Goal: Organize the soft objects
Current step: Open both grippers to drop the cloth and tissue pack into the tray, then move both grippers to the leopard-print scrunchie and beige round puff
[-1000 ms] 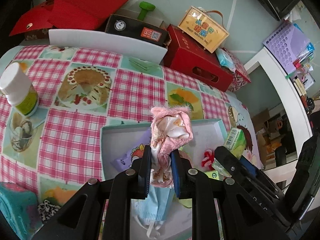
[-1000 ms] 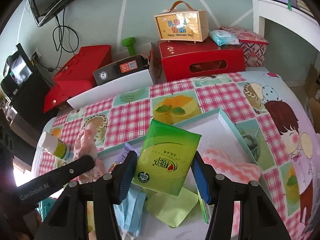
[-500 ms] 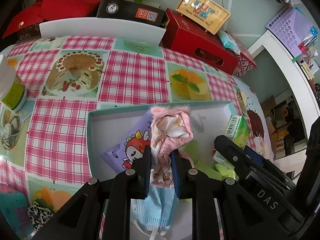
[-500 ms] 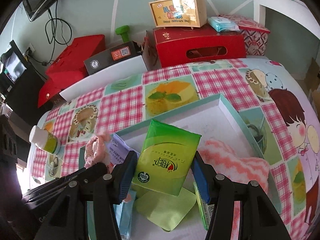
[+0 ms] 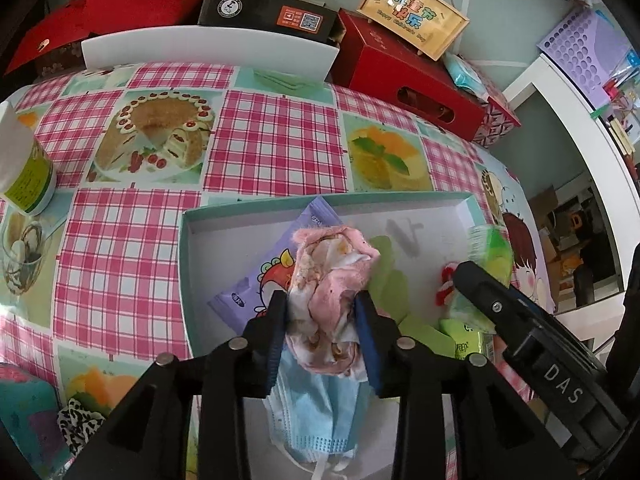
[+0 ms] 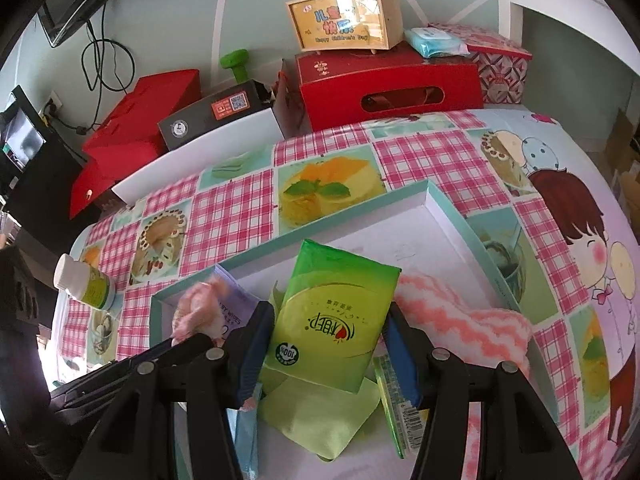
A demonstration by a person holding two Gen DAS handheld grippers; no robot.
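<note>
My left gripper (image 5: 322, 308) is shut on a bunched pink cloth (image 5: 328, 276) and holds it over the teal-rimmed white tray (image 5: 188, 240). My right gripper (image 6: 326, 320) is shut on a green tissue pack (image 6: 332, 316) above the same tray (image 6: 452, 216). In the tray lie a purple wipes pack (image 5: 260, 280), a blue face mask (image 5: 316, 412), a green cloth (image 6: 320, 416) and a pink-and-white fluffy cloth (image 6: 460, 328). The pink cloth also shows in the right wrist view (image 6: 196, 312).
A white pill bottle (image 5: 20, 168) stands on the checked tablecloth at the left. Red boxes (image 6: 384, 84), a black box (image 5: 268, 12) and a yellow gift case (image 6: 344, 24) line the back. A teal object (image 5: 24, 412) and a leopard-print cloth (image 5: 80, 416) lie at the near left.
Both grippers have moved forward over the tray with their loads. The left gripper's jaws now stand wider around the pink cloth, which has loosened.
</note>
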